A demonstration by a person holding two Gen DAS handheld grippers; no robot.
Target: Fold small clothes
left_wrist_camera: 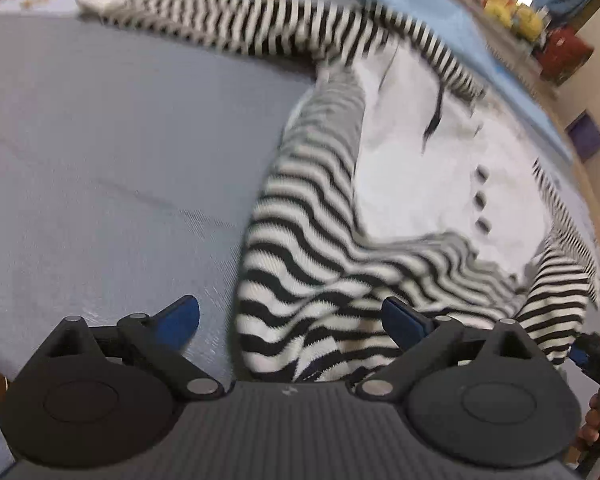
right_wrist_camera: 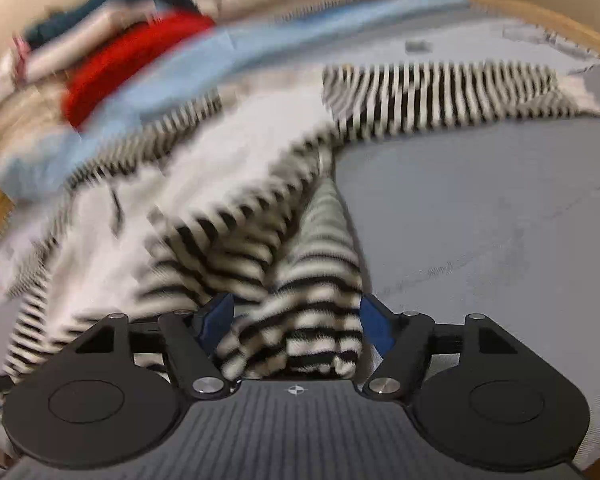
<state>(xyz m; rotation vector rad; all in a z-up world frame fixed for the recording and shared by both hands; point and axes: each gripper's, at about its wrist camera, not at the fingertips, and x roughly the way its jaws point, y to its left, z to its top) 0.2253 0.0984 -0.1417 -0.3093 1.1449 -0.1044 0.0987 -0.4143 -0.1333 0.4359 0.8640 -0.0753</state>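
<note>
You have 1 garment to deal with: a black-and-white striped top (left_wrist_camera: 300,248) with a plain white panel, lying spread on the grey surface (left_wrist_camera: 100,140). Its 1 long striped sleeve (left_wrist_camera: 228,20) reaches out flat across the grey cloth, ending in a white cuff, and a row of 3 small dark buttons (left_wrist_camera: 480,200) runs down the white panel. A folded striped flap lies over the lower part of the garment.

Your left hand-held gripper (left_wrist_camera: 292,316) has its 2 blue-padded fingers spread wide. The striped hem lies between them, but neither pad presses on it: the left pad sits over bare grey cloth beside the garment's edge, and the right pad is over the stripes.

Your right hand-held gripper (right_wrist_camera: 296,320) also has its 2 fingers apart, with a bunched fold of the striped hem between the pads. The blur makes it hard to tell whether either pad touches the fabric; no pinch shows.

Beyond the garment lies 1 light blue cloth (right_wrist_camera: 188,64), and past it 1 red cloth (right_wrist_camera: 128,60) on a blurred pile. In the left wrist view, fingers of 1 hand (left_wrist_camera: 596,420) show at the lower right edge.
</note>
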